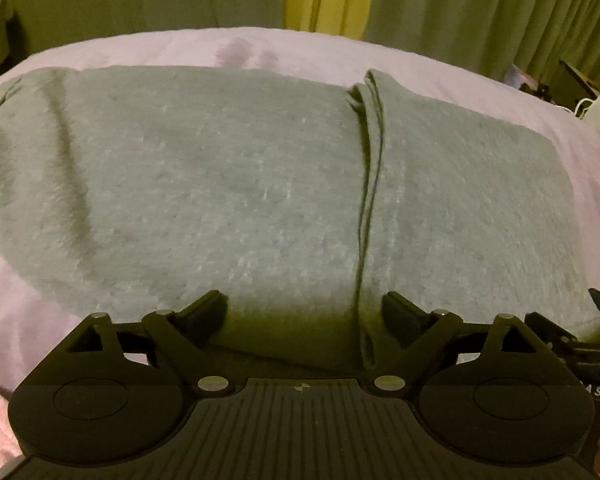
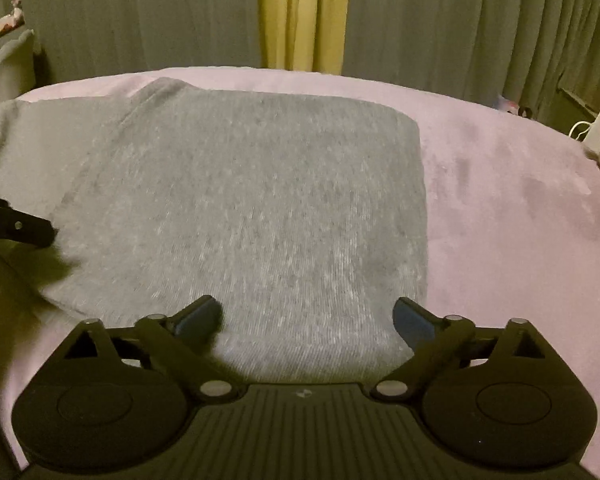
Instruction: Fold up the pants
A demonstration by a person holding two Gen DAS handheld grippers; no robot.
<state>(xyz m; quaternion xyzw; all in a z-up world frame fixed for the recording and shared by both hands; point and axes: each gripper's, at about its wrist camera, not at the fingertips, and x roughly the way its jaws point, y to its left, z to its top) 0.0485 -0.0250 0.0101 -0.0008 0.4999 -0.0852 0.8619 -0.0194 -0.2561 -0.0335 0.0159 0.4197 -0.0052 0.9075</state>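
Both grippers over folded pants (image 1: 228, 184).
I saw left gripper (image 1: 304, 316) and right gripper (image 2: 306, 320) spread apart, gripping nothing.

Dim warm light; green curtains (image 2: 480, 28) with yellow gap (image 2: 304, 16) behind lilac bed cover (image 2: 500, 208)

Right of folded grey knit pants (image 2: 240, 208): bare pink plush bedcover (image 2: 500, 208).
Beyond pants: green curtains (image 2: 460, 20) blocked.
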